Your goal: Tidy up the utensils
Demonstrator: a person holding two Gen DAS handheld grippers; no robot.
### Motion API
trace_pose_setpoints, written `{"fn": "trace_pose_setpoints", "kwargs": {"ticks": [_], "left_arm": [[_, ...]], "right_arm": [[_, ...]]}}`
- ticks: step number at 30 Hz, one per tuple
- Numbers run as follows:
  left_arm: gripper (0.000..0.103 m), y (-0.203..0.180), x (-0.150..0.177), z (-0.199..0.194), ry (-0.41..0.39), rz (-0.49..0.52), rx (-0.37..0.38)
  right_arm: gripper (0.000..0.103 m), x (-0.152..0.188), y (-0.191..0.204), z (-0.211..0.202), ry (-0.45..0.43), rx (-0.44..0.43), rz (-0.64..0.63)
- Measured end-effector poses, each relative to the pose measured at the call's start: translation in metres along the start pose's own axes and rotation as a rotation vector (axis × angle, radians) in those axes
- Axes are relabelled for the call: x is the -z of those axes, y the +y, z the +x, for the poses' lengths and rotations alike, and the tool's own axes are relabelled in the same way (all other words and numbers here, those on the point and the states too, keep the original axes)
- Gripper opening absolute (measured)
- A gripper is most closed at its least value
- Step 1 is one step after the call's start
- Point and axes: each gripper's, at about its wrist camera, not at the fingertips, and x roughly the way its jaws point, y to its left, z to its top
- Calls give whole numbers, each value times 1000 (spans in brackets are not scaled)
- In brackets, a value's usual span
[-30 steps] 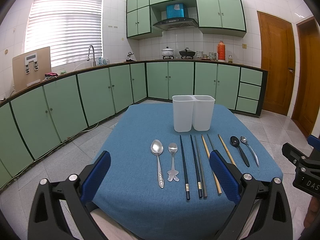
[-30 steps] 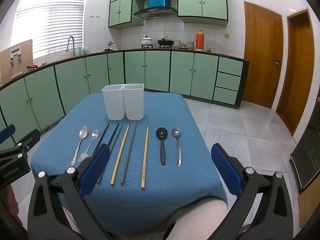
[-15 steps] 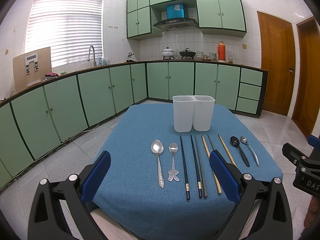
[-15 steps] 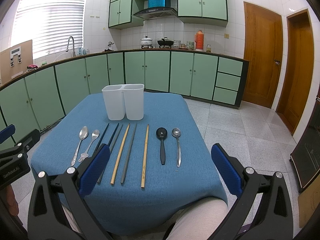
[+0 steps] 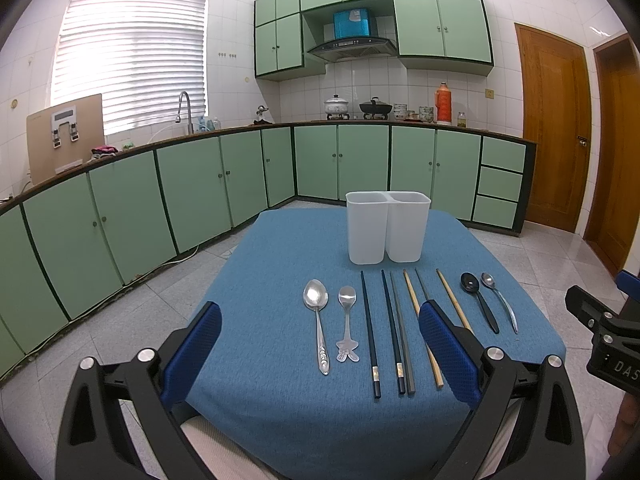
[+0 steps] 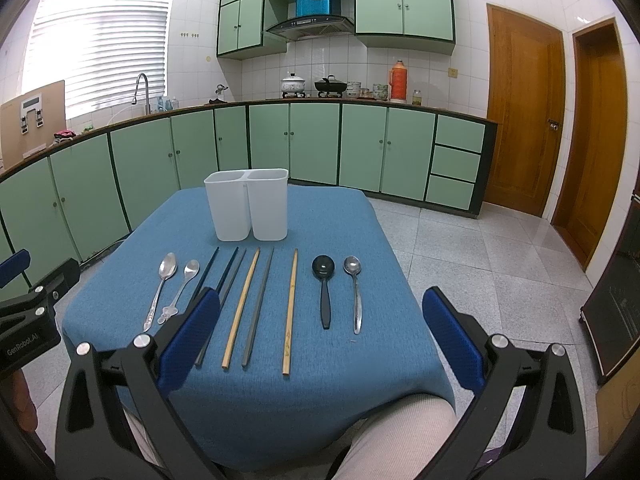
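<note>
Left wrist view: my left claw point(image 5: 318, 344) hangs spread wide and empty above the near edge of the blue counter point(image 5: 280, 248). Between its pads I see a row of utensils lying flat, handles toward me — a big spoon point(image 5: 317, 320), a small spoon point(image 5: 347, 322), then dark chopsticks point(image 5: 370, 332) and a wooden chopstick point(image 5: 420, 326) partly hidden behind the right pad. Farther right lie a black spoon point(image 5: 478, 300) and a thin spoon point(image 5: 500, 302). A white two-compartment holder point(image 5: 386, 226) stands upright behind the row, apart from it; I cannot see inside. The right claw point(image 5: 600, 328) pokes in at the right edge.

Right wrist view: my right claw point(image 6: 320, 336) is likewise released, holding nothing, above the counter's point(image 6: 344, 208) near edge. Here the wooden chopsticks point(image 6: 290, 308), a grey chopstick point(image 6: 258, 308), the black spoon point(image 6: 324, 288) and thin spoon point(image 6: 355, 290) lie between the pads — all side by side, none touching. The holder point(image 6: 248, 210) stands beyond them. The left claw point(image 6: 28, 312) shows at the left edge, and a white-sleeved leg point(image 6: 400, 432) sits below the counter.
</note>
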Motion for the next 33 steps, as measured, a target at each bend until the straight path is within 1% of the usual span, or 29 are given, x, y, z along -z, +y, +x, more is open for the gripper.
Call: {"fn": "trace_pose_setpoints", "kwargs": {"ticks": [11, 16, 19, 21, 23, 27, 33], "left_arm": [[97, 7, -2, 2, 3, -3, -2], [97, 19, -3, 15, 21, -26, -22], [97, 29, -5, 35, 43, -30, -53], [97, 32, -5, 48, 53, -32, -67], [97, 38, -7, 66, 76, -35, -80], [97, 40, -10, 96, 114, -26, -89], [97, 38, -12, 157, 217, -22, -81]], "right_arm": [[98, 2, 0, 1, -3, 3, -3], [98, 1, -5, 7, -3, 23, 1], [98, -8, -8, 24, -2, 43, 1], [98, -10, -16, 22, 0, 56, -2], [98, -12, -18, 33, -2, 74, -7], [98, -17, -22, 58, 7, 98, -14], [98, -22, -28, 104, 36, 128, -11]]}}
